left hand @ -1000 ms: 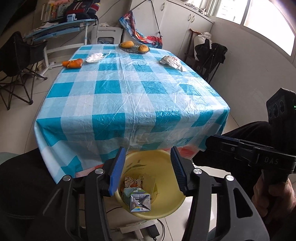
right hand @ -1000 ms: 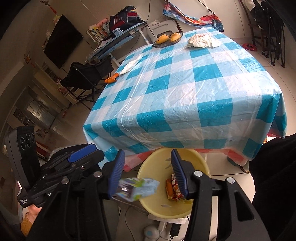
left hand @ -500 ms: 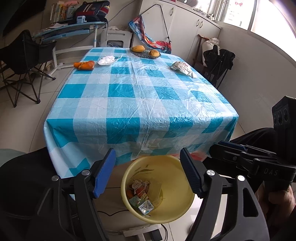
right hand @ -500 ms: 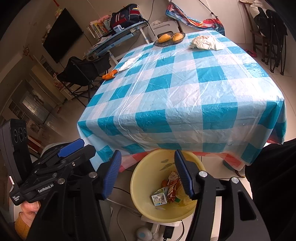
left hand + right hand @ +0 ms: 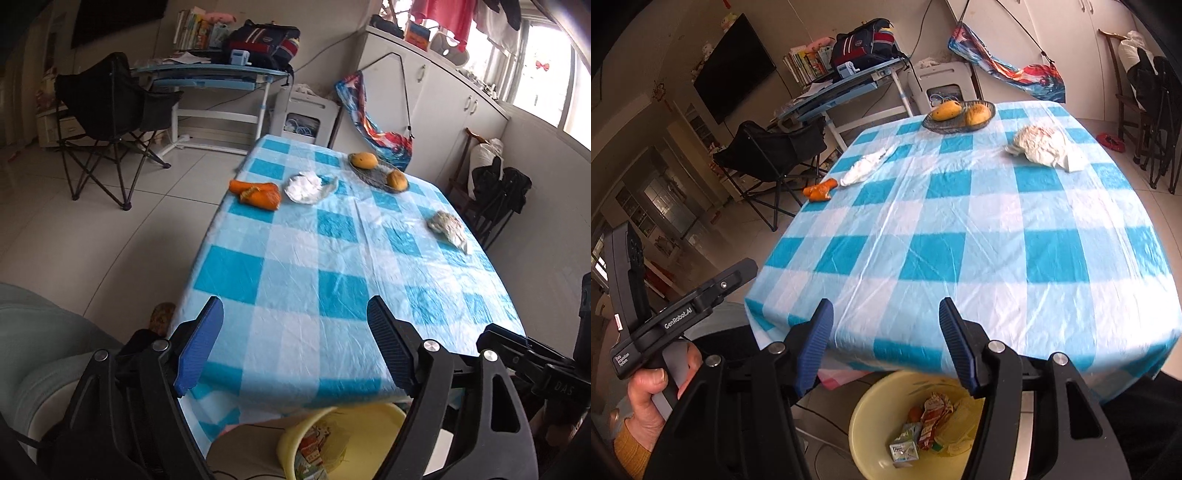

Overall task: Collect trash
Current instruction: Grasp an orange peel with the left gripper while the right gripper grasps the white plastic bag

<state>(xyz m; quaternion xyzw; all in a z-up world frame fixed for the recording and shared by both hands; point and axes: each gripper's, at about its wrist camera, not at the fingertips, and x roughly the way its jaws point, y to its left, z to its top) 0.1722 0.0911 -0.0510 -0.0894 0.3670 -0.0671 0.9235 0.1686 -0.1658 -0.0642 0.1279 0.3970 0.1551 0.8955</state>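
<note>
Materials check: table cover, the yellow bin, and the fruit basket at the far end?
Table cover: looks like thin plastic sheeting, glossy, with fine wrinkles and glare streaks over the blue-white check. Yellow bin: likely moulded plastic, smooth, uniform colour, slight sheen on the inner wall. Fruit basket: dark see-through mesh, probably metal wire, though too small to rule out plastic.

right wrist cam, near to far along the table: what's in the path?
Yellow plastic trash basin on the floor under the near table edge → orange peel piece → white crumpled tissue → crumpled white paper wrapper → dark wire fruit basket holding two yellow-orange fruits.
</note>
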